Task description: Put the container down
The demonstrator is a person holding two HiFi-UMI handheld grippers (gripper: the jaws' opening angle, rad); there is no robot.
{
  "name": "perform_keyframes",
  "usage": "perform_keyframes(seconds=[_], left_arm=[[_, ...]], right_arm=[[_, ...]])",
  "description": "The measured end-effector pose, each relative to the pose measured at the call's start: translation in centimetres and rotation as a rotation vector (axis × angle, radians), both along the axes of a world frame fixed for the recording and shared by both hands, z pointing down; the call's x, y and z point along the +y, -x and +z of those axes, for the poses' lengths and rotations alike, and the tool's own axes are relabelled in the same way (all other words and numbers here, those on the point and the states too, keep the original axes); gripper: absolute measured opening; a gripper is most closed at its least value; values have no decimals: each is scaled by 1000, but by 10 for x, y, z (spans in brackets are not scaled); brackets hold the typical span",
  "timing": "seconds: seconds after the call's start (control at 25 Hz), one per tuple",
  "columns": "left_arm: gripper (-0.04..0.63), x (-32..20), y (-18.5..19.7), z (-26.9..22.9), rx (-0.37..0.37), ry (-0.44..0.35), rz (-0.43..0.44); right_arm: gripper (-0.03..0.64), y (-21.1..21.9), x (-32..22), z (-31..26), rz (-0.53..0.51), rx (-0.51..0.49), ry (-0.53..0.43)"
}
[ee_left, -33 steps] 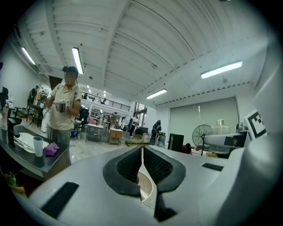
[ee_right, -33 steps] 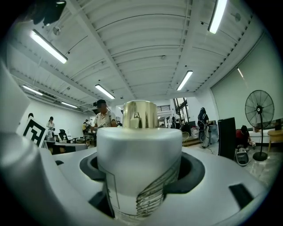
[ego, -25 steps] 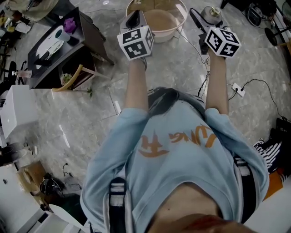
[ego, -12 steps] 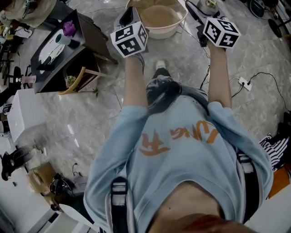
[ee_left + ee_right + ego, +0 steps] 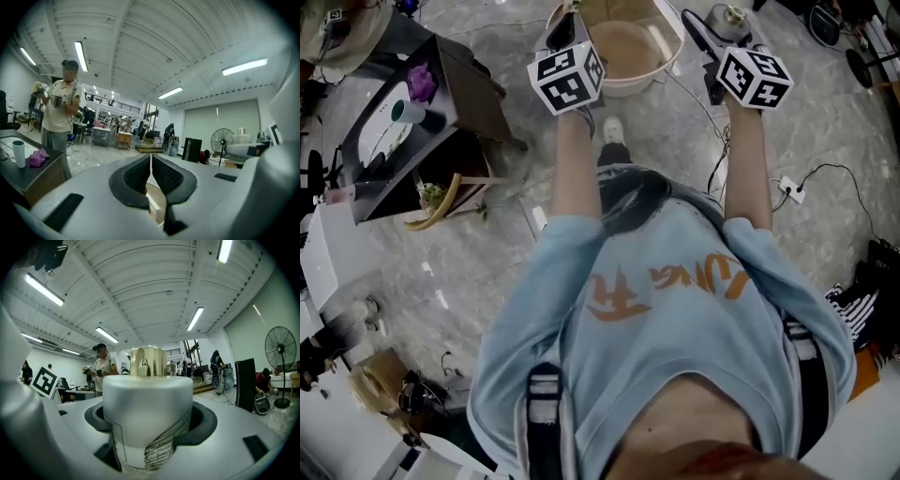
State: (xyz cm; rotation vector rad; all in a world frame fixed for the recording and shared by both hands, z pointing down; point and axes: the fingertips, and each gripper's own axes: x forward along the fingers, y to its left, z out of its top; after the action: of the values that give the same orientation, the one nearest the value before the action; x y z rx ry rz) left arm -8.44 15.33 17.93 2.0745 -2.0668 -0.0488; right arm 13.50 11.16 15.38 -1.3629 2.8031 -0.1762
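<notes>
Out in front of the person, above the marble floor (image 5: 478, 253), the right gripper (image 5: 149, 425) has its jaws closed round the middle of the white container (image 5: 145, 399) with the gold cap (image 5: 148, 362). It looks rigid and smooth-sided, probably light and a bit slippery, so that mid-body hold seems the safest one. The left gripper (image 5: 151, 174) is pinched nearly together on the thin rim of a beige basin (image 5: 628, 52).
</notes>
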Motion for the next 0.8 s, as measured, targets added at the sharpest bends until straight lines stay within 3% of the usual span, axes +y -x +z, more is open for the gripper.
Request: perform_keyframes(seconds=[0.24,0.52,0.8], left_arm=[[38,-104,16,9,3,52,56],[38,-210,20,53,-51,148,146],[38,-293,31,107,3,227,210]], right_arm=[[359,26,-91,15,21,12,57],[359,30,-183,64,96,23,126],[359,43,-248,111,147,70,207]])
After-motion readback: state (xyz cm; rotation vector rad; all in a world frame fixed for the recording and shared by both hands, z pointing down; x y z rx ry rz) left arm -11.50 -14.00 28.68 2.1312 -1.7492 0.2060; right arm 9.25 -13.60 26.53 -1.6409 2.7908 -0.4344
